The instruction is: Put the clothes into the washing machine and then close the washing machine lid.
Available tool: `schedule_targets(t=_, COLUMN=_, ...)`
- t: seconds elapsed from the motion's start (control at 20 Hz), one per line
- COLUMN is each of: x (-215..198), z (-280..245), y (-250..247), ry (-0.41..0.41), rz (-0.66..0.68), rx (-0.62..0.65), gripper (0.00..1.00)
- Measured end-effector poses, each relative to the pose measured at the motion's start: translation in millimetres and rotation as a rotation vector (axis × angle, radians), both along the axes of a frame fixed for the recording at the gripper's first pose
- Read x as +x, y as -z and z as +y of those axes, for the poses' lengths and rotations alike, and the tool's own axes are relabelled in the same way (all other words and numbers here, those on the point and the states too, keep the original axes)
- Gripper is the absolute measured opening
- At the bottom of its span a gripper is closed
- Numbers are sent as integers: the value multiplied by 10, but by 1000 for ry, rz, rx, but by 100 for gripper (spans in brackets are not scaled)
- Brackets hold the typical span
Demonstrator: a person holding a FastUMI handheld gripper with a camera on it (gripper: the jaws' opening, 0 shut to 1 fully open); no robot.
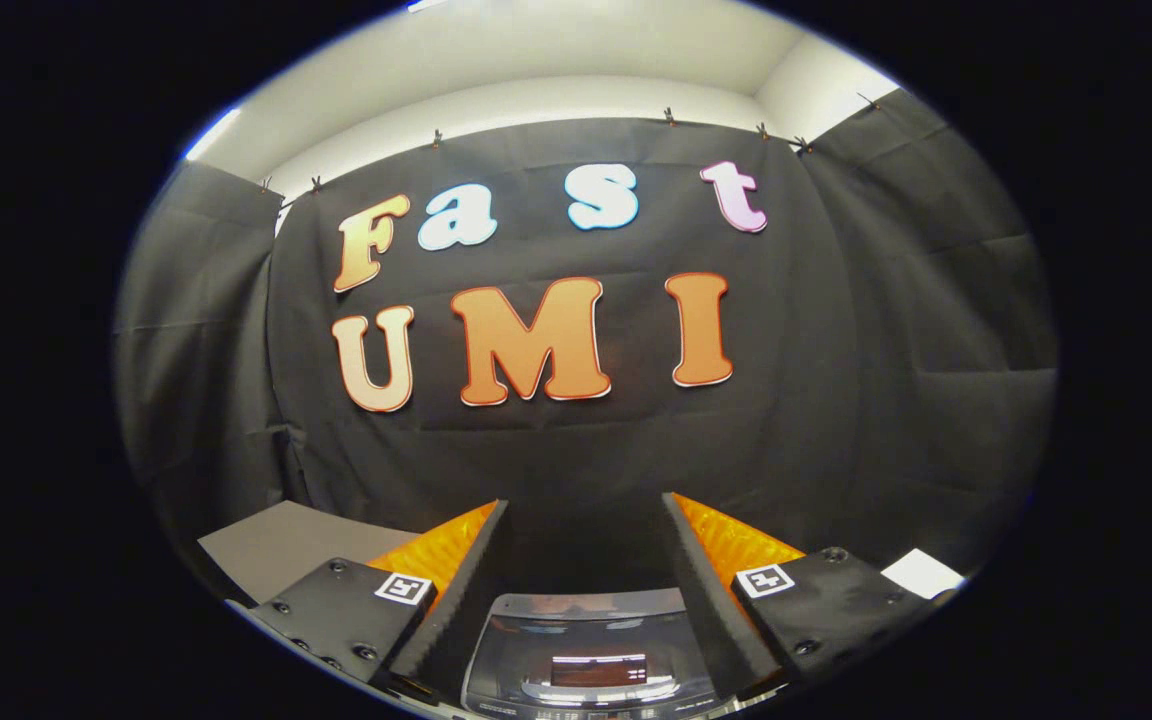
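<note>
Between my spread fingers, low down, sits the washing machine (591,660) with its glossy lid, my claw (584,520) released and empty; clothes unseen, so I might descend blindly and miss them

Down between my fingers I see the washing machine (588,650), or at least its top. It sits low and close, right below my tool (586,520), whose fingers stand spread wide apart with nothing held between them. The lid is dark, glossy and see-through, with a paler grey rim rounded at the corners. It lies flat and looks closed, and bright lights reflect off it in streaks. A lit rectangle glows near its middle, too small for me to make out. The machine's far edge lies just short of my fingertips. The clothes I cannot make out here.
</note>
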State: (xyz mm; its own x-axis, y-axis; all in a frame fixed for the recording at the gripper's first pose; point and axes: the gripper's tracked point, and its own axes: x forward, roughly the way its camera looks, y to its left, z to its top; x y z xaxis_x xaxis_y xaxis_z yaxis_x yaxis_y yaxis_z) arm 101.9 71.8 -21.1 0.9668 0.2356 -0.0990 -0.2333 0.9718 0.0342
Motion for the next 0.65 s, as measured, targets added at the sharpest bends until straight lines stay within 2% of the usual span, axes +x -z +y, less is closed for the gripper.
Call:
schedule_targets(t=0.25, x=-325, z=-214, y=-242, ry=6, rz=-14, rx=23, gripper=95)
schedule_targets(t=0.65, x=-617, z=-394, y=-230, ry=6, rz=-44, rx=20, gripper=95)
